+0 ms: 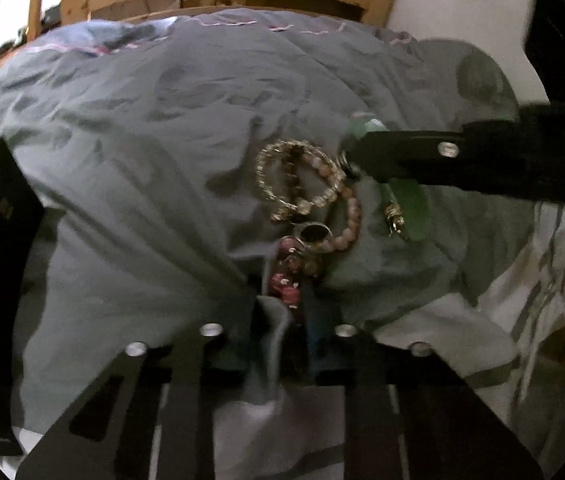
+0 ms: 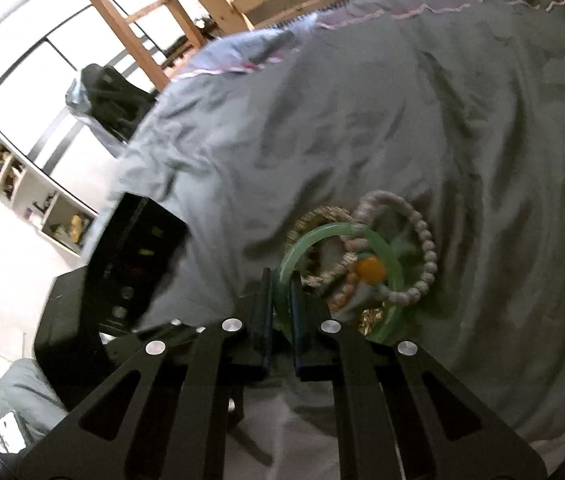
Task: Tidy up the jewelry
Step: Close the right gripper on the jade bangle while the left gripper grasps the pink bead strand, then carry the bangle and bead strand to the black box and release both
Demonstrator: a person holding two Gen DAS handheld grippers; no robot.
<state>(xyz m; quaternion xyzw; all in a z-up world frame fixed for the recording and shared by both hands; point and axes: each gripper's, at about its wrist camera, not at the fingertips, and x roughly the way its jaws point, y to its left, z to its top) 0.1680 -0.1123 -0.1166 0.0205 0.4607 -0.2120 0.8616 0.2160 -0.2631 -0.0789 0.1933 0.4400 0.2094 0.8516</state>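
Green bangle (image 2: 306,242) on grey bedspread (image 2: 422,128), clamped at its near rim by right gripper (image 2: 281,300), jaws narrow. Gold chain bracelet (image 1: 282,172) and pale bead bracelet (image 2: 422,240) piled against it. Left-wrist view alone shows red bead strand (image 1: 286,280) pinched in left gripper (image 1: 282,300). Black box (image 2: 134,248) left; contents unclear.

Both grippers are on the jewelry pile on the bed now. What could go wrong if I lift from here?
1. The right gripper grips the green bangle, and the pale bead bracelet and gold chain overlap it, so they may drag along.
2. The left gripper grips the dark pink bead strand, which touches the pile; pulling apart could strain it.
3. The grey duvet is soft and creased; dropped pieces may hide.
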